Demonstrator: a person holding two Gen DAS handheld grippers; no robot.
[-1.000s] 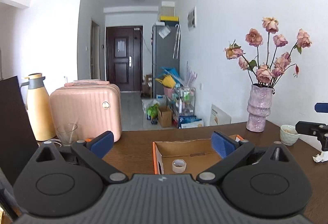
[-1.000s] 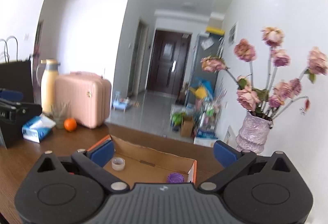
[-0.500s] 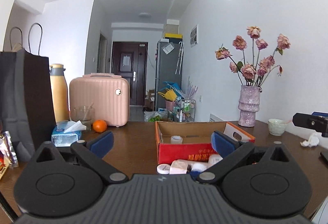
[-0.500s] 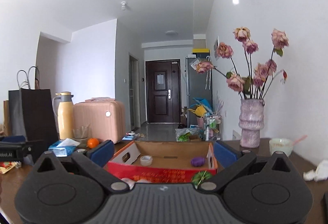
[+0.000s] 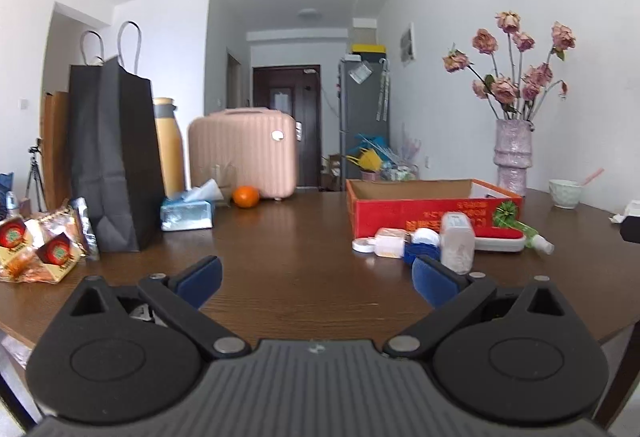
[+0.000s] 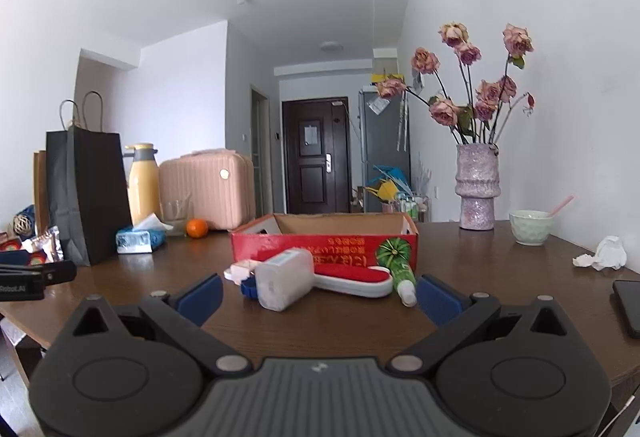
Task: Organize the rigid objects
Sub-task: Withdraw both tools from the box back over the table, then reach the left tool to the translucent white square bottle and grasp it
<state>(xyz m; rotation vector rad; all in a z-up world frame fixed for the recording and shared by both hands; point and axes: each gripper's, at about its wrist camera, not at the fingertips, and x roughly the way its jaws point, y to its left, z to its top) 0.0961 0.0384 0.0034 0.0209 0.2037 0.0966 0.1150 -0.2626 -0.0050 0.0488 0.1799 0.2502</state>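
A red cardboard box (image 5: 434, 211) (image 6: 324, 247) stands open on the brown table. In front of it lie several small items: a clear plastic container (image 5: 457, 247) (image 6: 285, 279), a white and red flat case (image 6: 354, 279) (image 5: 498, 242), a green tube (image 6: 402, 279) (image 5: 534, 237), a blue cap (image 5: 418, 251) and white lids (image 5: 364, 245). My left gripper (image 5: 316, 279) is open and empty, low over the table before the items. My right gripper (image 6: 320, 295) is open and empty, just short of the container.
A black paper bag (image 5: 108, 157), a yellow flask (image 5: 170, 151), a pink case (image 5: 244, 153), a tissue pack (image 5: 186, 213), an orange (image 5: 246, 196) and snack packets (image 5: 40, 245) stand left. A vase (image 6: 478, 191), a bowl (image 6: 530, 227), crumpled tissue (image 6: 604, 253) and a phone (image 6: 630, 307) are right.
Both grippers have pulled back and dropped from above the box to table height; the box interior is out of sight and the items in front of it have come into view.
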